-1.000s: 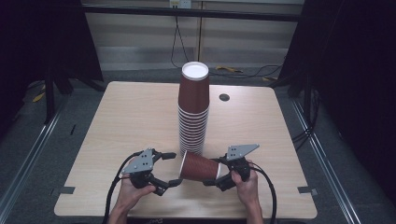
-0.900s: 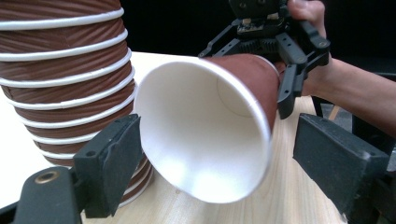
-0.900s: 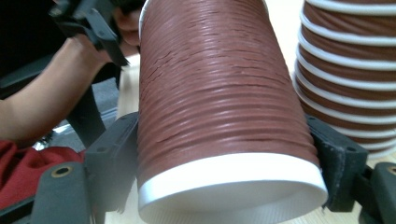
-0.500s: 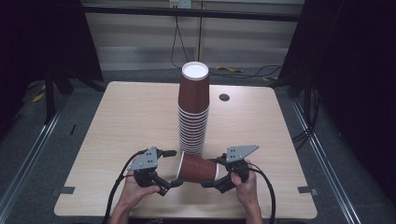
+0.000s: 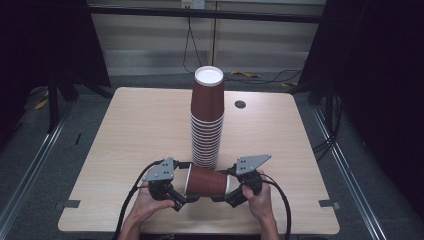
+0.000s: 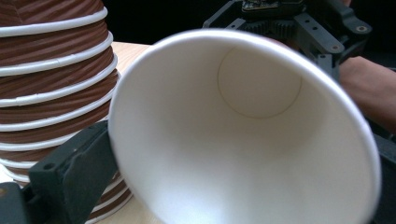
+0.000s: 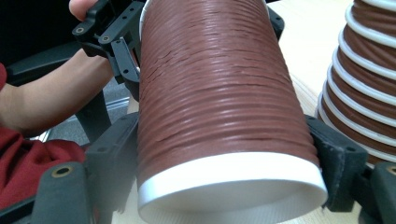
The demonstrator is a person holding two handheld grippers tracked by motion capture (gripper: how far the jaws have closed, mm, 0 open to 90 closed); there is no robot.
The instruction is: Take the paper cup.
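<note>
Ribbed brown paper cup [image 5: 206, 180] lying sideways between the two grippers, long axis running from one to the other.

Its open mouth (white, smooth inside) faces the left gripper [image 5: 181, 199], whose jaws have just been opening and flank the rim; the right gripper [image 5: 223, 196] clamps the narrow base end. Just beyond both stands a tall stack of cups [image 5: 206, 120], upside down, white-rimmed.

A tall stack of cups [image 5: 207, 120] stands in the middle of the table [image 5: 130, 130]. Just in front of it, one cup [image 5: 206, 181] lies on its side between the left gripper [image 5: 175, 192] and the right gripper [image 5: 235, 192].
</note>
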